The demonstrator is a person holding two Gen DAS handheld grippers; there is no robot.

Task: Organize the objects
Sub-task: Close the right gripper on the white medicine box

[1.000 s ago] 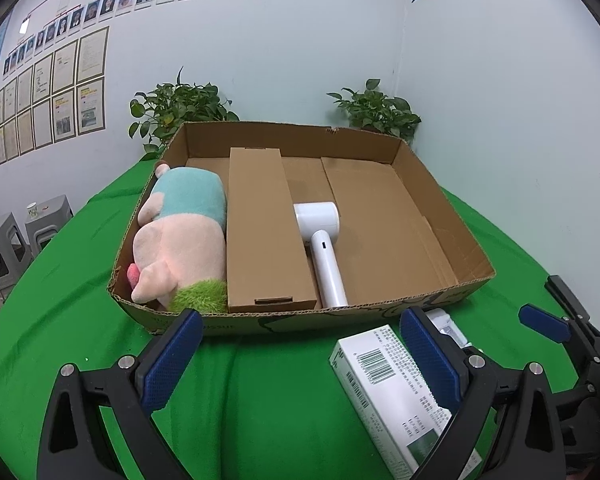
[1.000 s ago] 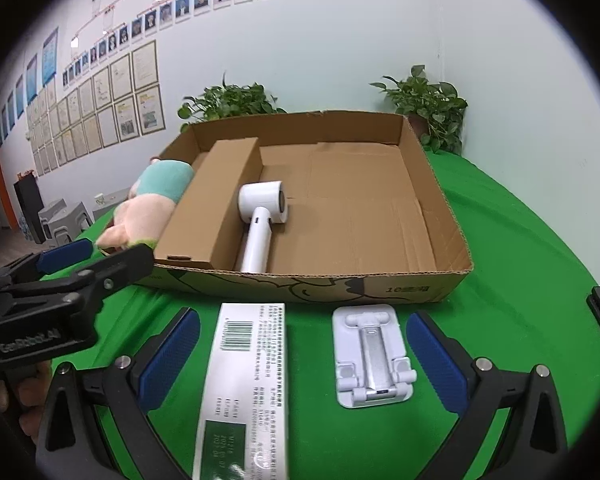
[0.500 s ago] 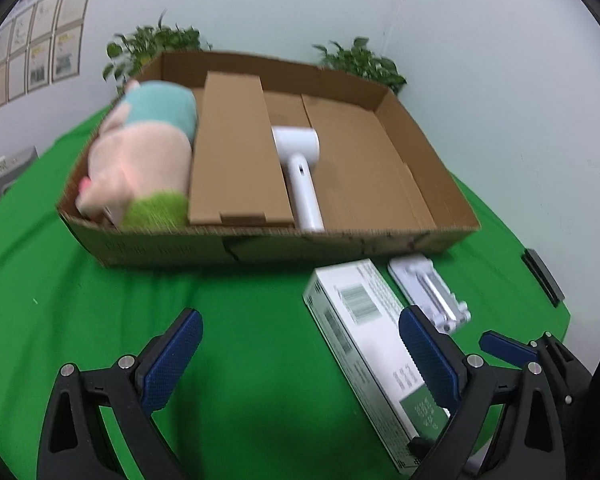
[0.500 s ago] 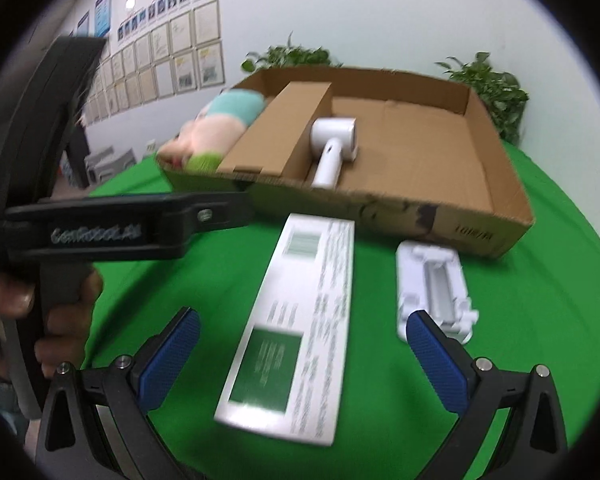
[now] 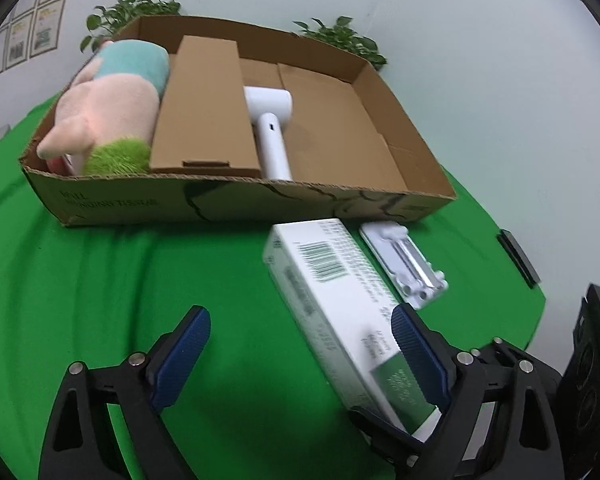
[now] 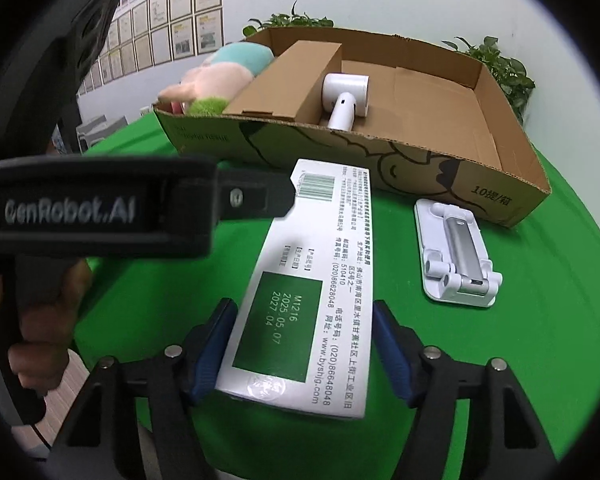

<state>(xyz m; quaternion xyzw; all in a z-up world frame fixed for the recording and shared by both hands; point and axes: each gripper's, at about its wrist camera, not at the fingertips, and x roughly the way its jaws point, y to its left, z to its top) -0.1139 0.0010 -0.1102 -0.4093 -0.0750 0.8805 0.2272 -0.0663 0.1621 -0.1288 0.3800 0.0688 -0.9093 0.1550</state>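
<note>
Both hand-held grippers have been dropping: right hand-held gripper is closing around the white carton, long axis running toward twelve o'clock; left hand-held gripper, spread, is sitting farther

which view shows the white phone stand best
The right wrist view: the phone stand lies sharp and whole on the green cloth, hinges and silver bar clear. The left wrist view shows it farther off, blurred, beyond the long white box.

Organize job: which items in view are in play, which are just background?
In play:
- white carton, between the closing right tongs
- white phone stand on the cloth
- cardboard tray holding plush toy, brown box, white handheld device
- left tongs

Background:
- potted plants
- framed wall papers
</note>
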